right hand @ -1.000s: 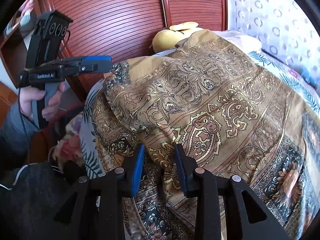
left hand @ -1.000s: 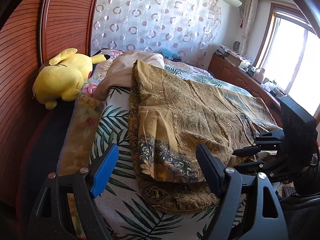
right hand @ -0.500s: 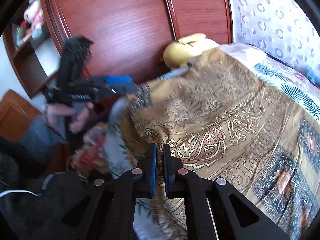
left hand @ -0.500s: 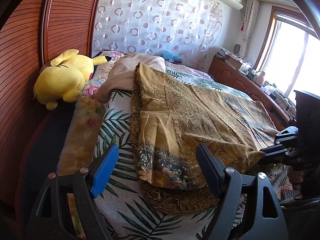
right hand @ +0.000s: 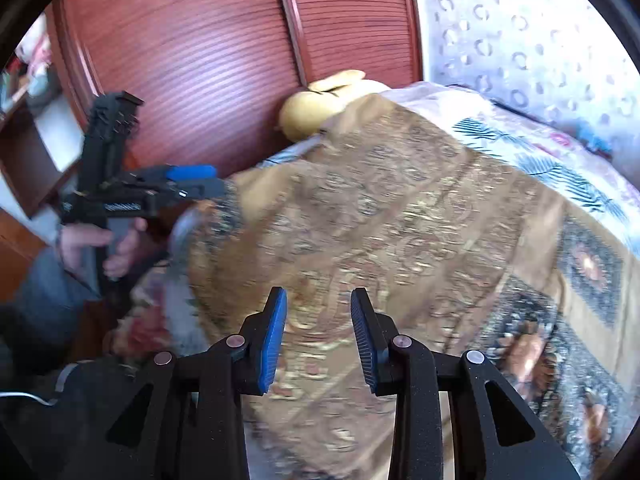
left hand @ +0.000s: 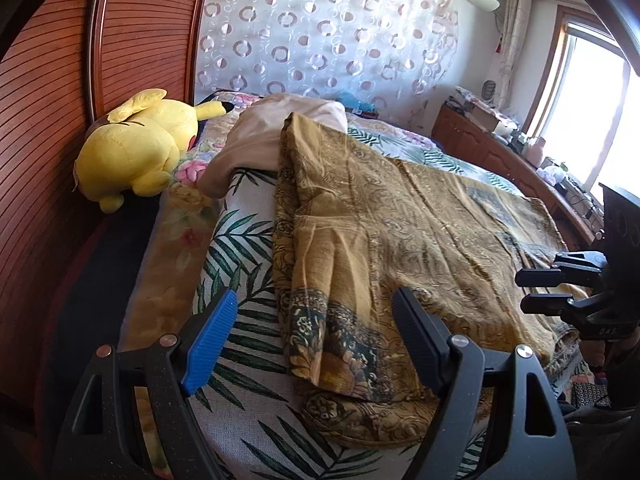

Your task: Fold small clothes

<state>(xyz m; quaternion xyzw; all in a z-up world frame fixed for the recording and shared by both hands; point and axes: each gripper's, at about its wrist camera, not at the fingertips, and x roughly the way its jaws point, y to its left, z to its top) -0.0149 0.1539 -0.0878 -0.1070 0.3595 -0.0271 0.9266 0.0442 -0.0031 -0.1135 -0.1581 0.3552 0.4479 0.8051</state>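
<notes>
Since half a second ago, the right gripper (right hand: 318,336) is reopened and nothing is held; the left gripper (left hand: 312,340) is kept open. A soft, light garment (left hand: 400,240) is spread on the bed (left hand: 240,248); its near hem corner is probably best pinched.

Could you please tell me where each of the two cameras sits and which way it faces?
Left wrist view: on the left tongs, open, looking up the bed across the ochre paisley-print garment toward the yellow plush toy; the right tongs show at right.
Right wrist view: on the right tongs, open above the garment, facing the red-brown slatted wardrobe; the left tongs and hand show.
Shared: garment, plush toy.
</notes>
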